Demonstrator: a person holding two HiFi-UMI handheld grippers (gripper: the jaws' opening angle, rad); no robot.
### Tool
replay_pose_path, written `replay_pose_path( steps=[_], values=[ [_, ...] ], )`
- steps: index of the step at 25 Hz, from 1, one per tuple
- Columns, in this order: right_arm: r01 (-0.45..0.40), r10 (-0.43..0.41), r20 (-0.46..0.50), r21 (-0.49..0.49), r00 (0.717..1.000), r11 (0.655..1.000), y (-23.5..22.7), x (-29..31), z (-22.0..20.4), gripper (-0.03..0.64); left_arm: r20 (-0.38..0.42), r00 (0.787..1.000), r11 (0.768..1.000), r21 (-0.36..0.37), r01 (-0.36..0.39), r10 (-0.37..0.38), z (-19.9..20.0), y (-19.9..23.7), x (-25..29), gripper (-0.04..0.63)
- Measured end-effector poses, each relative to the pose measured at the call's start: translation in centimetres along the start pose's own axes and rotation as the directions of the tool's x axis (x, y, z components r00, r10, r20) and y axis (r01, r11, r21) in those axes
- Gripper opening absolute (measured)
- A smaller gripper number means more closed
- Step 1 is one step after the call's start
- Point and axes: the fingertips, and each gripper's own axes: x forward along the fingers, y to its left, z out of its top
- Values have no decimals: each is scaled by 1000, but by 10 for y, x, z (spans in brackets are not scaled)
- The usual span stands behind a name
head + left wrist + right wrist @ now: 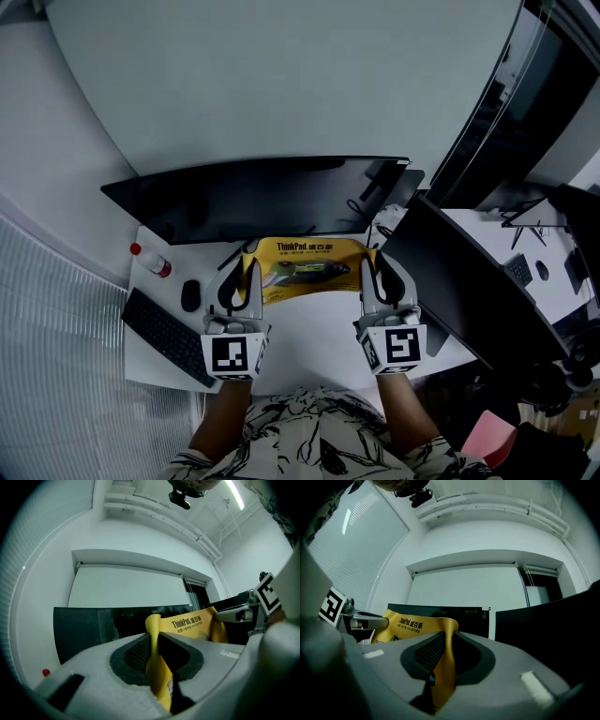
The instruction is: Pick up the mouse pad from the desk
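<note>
the yellow mouse pad (305, 269) hangs in the middle of the head view, stretched between the 2 grippers. it is just in front of the wide dark monitor (253, 192) and looks lifted off the white surface (309, 342). the left gripper (247, 274) has its fingers narrowed onto the pad's left edge. its own view shows the yellow sheet pinched between the 2 dark pads and curling up past them. the right gripper (371, 277) does the same on the right edge, its fingers closed to a thin gap filled by the sheet.

the main risk, as i judge it, is the grip itself. each pair of fingers bites only a narrow strip of a thin, floppy sheet. if the hands drift apart, the pad would go taut and could pull out of 1 side, then swing down from the other. if they drift together, it would buckle in the middle and may drag on the surface. pushing forward could press its far edge against the monitor.

at the left of the frame, the mouse (190, 295), the keyboard (164, 335) and a red-capped bottle (150, 260) sit near. a dropped left corner could knock the bottle over. a second dark screen (459, 291) crowds the right gripper.
</note>
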Motion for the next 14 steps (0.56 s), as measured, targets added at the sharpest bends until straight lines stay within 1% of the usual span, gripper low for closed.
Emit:
replay_pose_path(
  steps=[2,5,14],
  values=[
    [2,-2,-15,2,1000,1000,0,0,-2,75,3,1000,1000,2,2,-2,0,0,1,64],
    [1,-1,25,-5,1000,1000,-1,1,1,75,5,1000,1000,1,4,-4,0,0,1,64],
    [1,-1,32,-16,1000,1000,1,1,4,75,12,1000,1000,0,7,-7,1,2,1,64]
  ],
)
